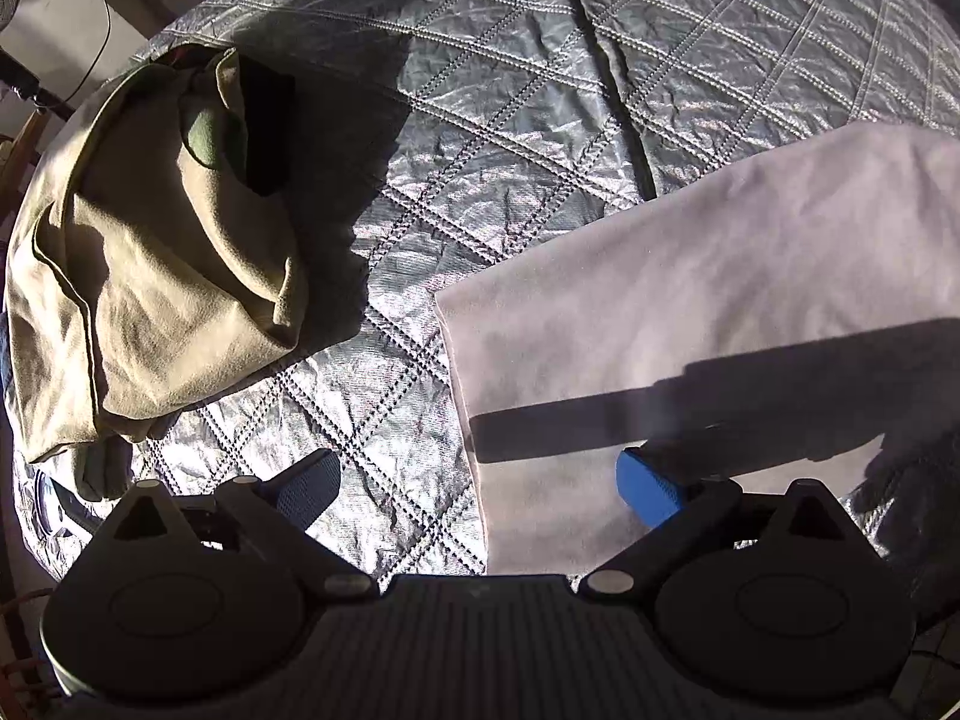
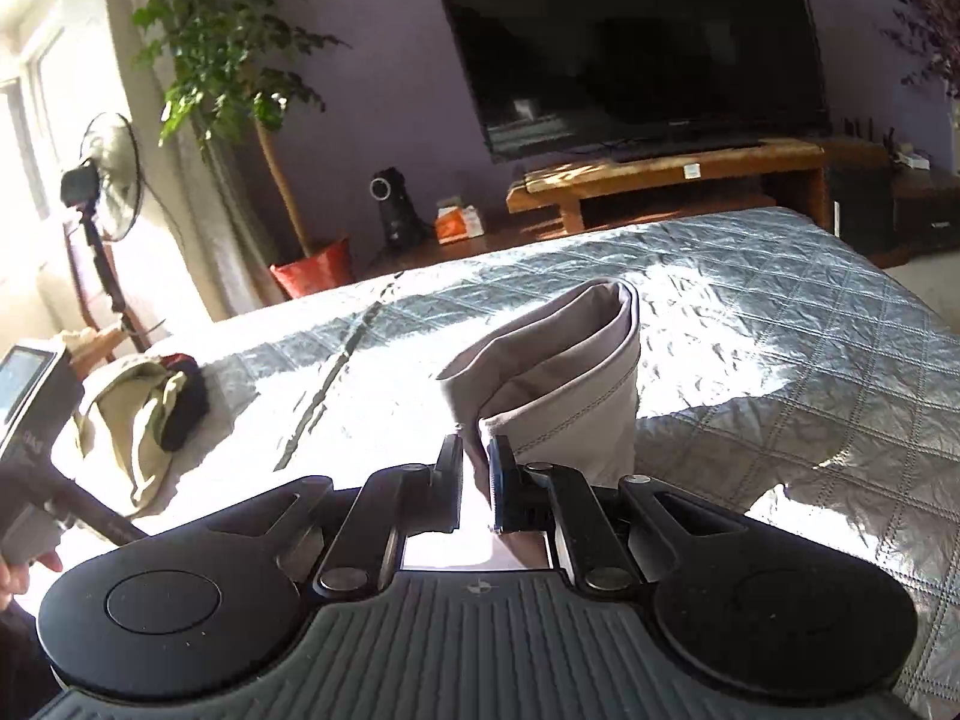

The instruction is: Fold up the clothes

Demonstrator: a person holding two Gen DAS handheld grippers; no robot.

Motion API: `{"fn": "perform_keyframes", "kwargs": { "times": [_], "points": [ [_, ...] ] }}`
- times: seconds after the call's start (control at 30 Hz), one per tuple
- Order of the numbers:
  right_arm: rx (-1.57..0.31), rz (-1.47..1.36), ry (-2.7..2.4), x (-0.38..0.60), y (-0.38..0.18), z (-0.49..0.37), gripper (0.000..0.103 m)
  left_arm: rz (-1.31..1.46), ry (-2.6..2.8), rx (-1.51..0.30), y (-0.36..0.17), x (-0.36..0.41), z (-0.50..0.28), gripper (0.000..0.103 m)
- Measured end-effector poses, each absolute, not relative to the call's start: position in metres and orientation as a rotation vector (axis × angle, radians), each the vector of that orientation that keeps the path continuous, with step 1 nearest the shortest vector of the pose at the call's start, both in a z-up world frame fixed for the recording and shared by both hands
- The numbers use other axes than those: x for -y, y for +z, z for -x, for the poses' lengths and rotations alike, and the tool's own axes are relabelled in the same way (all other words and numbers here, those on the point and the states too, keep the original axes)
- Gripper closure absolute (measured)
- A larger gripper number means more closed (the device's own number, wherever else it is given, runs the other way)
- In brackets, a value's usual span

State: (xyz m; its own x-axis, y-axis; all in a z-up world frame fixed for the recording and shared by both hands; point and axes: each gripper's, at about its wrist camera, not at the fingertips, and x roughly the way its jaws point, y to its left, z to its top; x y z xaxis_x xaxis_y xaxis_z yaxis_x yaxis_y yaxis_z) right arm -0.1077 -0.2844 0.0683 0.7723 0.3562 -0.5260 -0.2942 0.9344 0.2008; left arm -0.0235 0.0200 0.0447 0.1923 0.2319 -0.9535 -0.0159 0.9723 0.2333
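Fold step in hand: right tongs [image 2: 477, 480] clenched on the grey garment's [image 2: 558, 384] edge, lifted off the bed [image 2: 780, 312]. Left tongs [image 1: 480, 483] released. Next: carry the edge across, align, release.

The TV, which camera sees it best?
The right wrist view. The TV fills the top of that picture, dark, against the purple wall, above a wooden stand. The left wrist view points down at the quilted bed, so it shows no TV at all.
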Motion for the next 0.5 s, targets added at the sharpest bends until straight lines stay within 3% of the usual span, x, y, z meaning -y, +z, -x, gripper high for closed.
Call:
{"fn": "perform_keyframes", "kwargs": {
  "times": [0.17,0.23,0.3,0.37,0.5],
  "points": [
    [-0.676,0.098,0.481,0.220,0.052,0.127,0.100,-0.061,0.219,-1.317,0.059,-0.036,0.020,0.006],
    [-0.652,0.103,0.437,0.215,0.058,0.133,0.085,-0.030,0.230,-1.292,0.065,-0.040,0.019,0.006],
    [-0.617,0.141,0.364,0.216,0.065,0.131,0.048,-0.001,0.244,-1.272,0.070,-0.044,0.019,0.006],
    [-0.602,0.216,0.303,0.215,0.068,0.123,0.039,0.030,0.255,-1.264,0.071,-0.047,0.017,0.006],
    [-0.603,0.376,0.213,0.206,0.064,0.105,0.039,0.055,0.235,-1.263,0.071,-0.046,0.015,0.006]
  ]
}}
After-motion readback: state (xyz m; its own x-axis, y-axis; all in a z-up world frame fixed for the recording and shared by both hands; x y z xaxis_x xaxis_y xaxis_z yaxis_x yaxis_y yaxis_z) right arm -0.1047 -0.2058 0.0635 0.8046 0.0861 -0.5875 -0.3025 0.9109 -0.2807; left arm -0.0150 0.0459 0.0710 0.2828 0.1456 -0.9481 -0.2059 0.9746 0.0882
